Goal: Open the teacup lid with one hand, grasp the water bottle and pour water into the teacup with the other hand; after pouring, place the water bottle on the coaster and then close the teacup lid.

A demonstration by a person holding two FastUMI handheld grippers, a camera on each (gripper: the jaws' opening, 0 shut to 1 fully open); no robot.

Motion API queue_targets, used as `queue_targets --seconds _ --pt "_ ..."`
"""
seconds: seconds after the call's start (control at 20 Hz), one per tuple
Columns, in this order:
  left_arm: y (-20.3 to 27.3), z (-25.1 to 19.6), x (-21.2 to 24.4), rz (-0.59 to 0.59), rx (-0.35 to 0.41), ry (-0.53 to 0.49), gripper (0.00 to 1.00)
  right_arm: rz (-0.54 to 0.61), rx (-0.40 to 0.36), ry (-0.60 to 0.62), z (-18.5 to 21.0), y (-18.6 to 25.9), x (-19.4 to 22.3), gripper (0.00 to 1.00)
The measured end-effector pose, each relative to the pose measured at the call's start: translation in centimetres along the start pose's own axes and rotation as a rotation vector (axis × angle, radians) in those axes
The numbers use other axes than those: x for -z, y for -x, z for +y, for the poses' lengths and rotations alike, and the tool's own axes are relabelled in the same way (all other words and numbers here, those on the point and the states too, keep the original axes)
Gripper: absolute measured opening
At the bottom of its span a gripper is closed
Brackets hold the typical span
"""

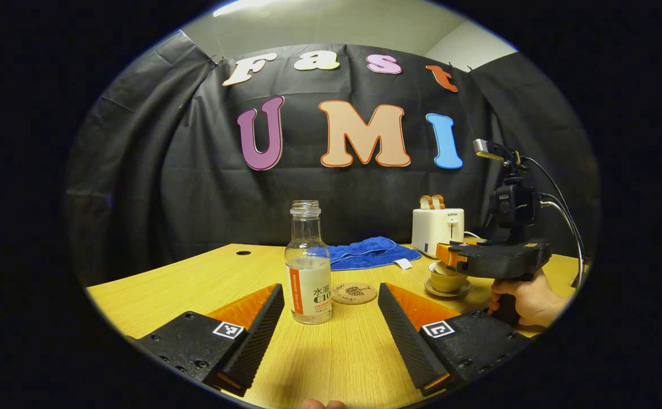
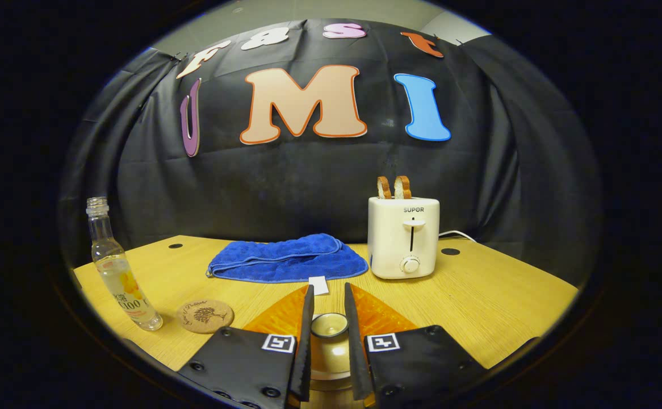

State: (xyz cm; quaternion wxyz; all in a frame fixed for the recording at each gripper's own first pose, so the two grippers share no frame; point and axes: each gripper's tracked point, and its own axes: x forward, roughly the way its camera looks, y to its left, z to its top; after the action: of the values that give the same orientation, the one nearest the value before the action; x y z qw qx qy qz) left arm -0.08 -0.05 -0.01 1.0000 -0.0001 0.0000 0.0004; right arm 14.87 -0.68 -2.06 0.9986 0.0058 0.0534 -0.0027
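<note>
Right gripper (image 2: pixel 329 318) narrowed around the teacup lid (image 2: pixel 329 325), seemingly clamping its knob for lifting. Left gripper (image 1: pixel 331 318) spread wide, lined up on the uncapped water bottle (image 1: pixel 308 267) standing beside the coaster (image 1: pixel 353 293) on the table (image 1: pixel 166 289).

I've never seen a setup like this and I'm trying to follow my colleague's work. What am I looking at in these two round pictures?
No robot here: a person holds a two-finger gripper in each hand, and a fisheye camera rides on each.

In the left gripper view, the left gripper is open, facing an uncapped water bottle on the wooden table. Beside it lies a round coaster. Farther right, a hand holds the right gripper over the teacup.

In the right gripper view, the right gripper has its fingers close around the teacup lid knob. Behind lie a blue towel and a toaster holding bread.
</note>
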Motion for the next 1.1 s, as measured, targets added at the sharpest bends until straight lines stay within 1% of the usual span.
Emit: queue_targets --seconds 0.15,0.3,0.55,0.65,0.75,0.8,0.85,0.9,1.0,1.1 --pt "-0.1 0.0 -0.1 0.000 0.000 0.000 0.98 -0.004 -0.008 -0.061 -0.6 -0.1 -0.1 0.31" --pt "-0.1 -0.1 0.0 0.000 0.006 0.001 0.97 0.012 -0.017 -0.176 -1.7 -0.2 0.0 0.32" --pt "-1.0 -0.3 0.1 0.003 0.008 0.001 0.98 0.042 -0.061 -0.487 -4.3 -0.6 0.5 0.31" --pt "-1.6 -0.3 0.0 0.004 0.007 0.000 0.98 0.078 -0.064 -0.629 -5.6 -1.1 1.4 0.31" --pt "-2.3 -0.5 0.1 0.004 0.012 0.000 0.98 0.100 -0.044 -0.716 -7.2 -1.2 2.2 0.31" --pt "-2.7 -0.5 0.2 0.006 0.012 -0.001 1.00 0.091 -0.028 -0.719 -8.0 -1.2 2.1 0.32" --pt "-3.2 -0.5 0.1 0.007 0.014 -0.001 0.98 0.072 -0.017 -0.705 -8.7 -1.1 1.7 0.31" --pt "-3.6 -0.6 0.1 0.005 0.015 -0.001 0.98 0.049 -0.017 -0.687 -8.9 -0.7 0.8 0.31" --pt "-4.4 -0.6 0.2 0.006 0.018 -0.001 0.98 0.022 -0.007 -0.612 -8.8 0.3 0.3 0.31" --pt "-5.1 -0.6 0.2 0.007 0.023 -0.001 0.98 0.012 -0.027 -0.537 -7.9 1.9 -0.1 0.31"
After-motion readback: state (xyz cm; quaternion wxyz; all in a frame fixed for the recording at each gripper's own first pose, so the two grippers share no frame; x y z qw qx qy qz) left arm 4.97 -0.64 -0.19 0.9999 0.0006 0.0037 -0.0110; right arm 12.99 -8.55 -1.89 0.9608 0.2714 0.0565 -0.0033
